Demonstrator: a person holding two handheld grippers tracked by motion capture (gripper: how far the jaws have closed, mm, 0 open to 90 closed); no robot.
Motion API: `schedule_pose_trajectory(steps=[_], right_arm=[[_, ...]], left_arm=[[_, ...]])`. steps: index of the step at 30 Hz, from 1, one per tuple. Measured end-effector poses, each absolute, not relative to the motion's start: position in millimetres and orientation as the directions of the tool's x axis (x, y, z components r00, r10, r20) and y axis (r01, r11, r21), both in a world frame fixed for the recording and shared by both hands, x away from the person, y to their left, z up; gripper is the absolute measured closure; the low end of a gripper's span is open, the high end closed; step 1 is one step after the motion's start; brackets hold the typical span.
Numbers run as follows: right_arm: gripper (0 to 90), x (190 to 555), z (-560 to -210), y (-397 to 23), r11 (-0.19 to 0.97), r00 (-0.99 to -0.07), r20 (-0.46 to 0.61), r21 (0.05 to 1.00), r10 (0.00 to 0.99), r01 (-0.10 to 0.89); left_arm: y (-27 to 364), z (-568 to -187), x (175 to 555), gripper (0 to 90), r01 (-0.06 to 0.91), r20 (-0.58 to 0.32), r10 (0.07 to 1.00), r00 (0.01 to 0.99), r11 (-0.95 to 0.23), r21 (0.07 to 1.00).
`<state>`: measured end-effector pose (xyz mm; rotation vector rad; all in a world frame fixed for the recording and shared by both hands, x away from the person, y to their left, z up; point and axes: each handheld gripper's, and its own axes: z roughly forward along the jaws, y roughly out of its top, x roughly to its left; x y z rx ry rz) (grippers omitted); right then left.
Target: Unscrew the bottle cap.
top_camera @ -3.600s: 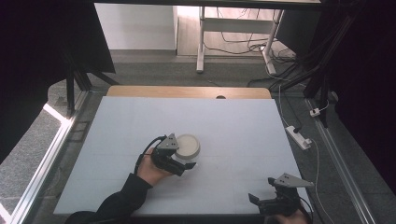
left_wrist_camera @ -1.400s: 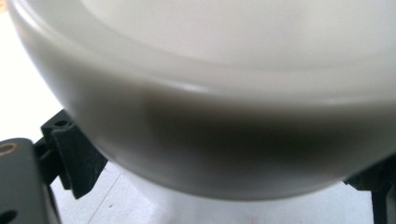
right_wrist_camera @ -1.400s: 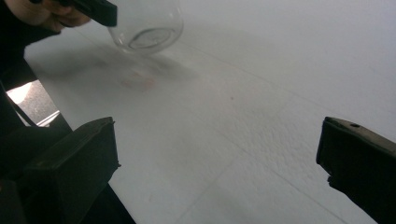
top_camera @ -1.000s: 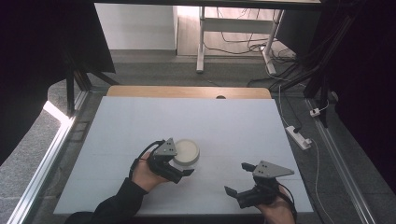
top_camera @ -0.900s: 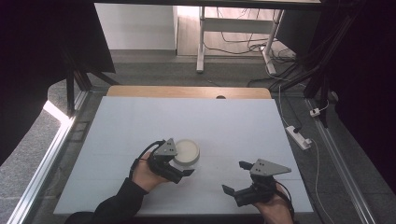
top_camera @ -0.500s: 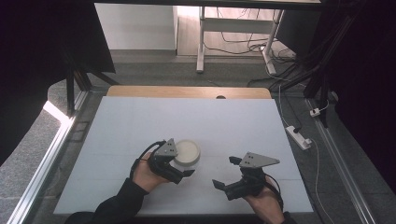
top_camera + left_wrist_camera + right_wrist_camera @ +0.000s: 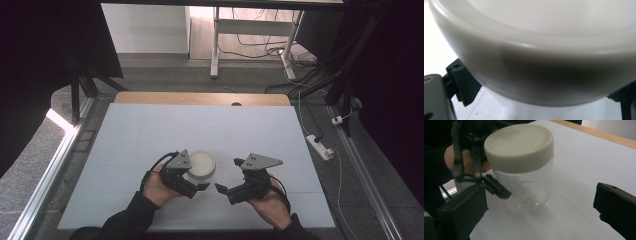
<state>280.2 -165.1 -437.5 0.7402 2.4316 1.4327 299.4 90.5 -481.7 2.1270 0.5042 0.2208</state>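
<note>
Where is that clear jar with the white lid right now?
In the high view the jar stands near the table's front middle, at the left gripper.

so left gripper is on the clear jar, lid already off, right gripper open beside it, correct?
Not quite: the lid is on the jar, as the right gripper view shows. The left gripper is at the jar and the right gripper is open beside it.

Black sleeves — black jaws, grey plates
</note>
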Motion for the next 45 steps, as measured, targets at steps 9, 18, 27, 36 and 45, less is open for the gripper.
schedule_pose_trajectory(steps=[9, 18, 27, 36, 45], right_arm=[[0.0, 289, -433, -142, 0.408, -0.858, 0.068, 0.858, 0.509, 0.311], [0.0, 295, -429, -119, 0.431, -0.871, 0.043, 0.856, 0.489, 0.284], [0.0, 299, -433, -99, 0.45, -0.872, 0.03, 0.847, 0.488, 0.282], [6.9, 302, -438, -96, 0.442, -0.876, 0.029, 0.855, 0.481, 0.27], [7.6, 308, -439, -99, 0.454, -0.898, 0.038, 0.853, 0.439, 0.258]], left_arm=[[89, -482, 298, 7.3, 0.266, -0.025, 0.431, 0.902, -0.508, 0.82], [86, -482, 298, 7.4, 0.265, -0.026, 0.43, 0.903, -0.509, 0.819], [85, -482, 297, 7.3, 0.265, -0.024, 0.428, 0.904, -0.514, 0.816], [85, -482, 298, 7.3, 0.268, -0.028, 0.429, 0.903, -0.511, 0.817], [86, -484, 301, 7.4, 0.259, -0.038, 0.401, 0.915, -0.515, 0.817]])
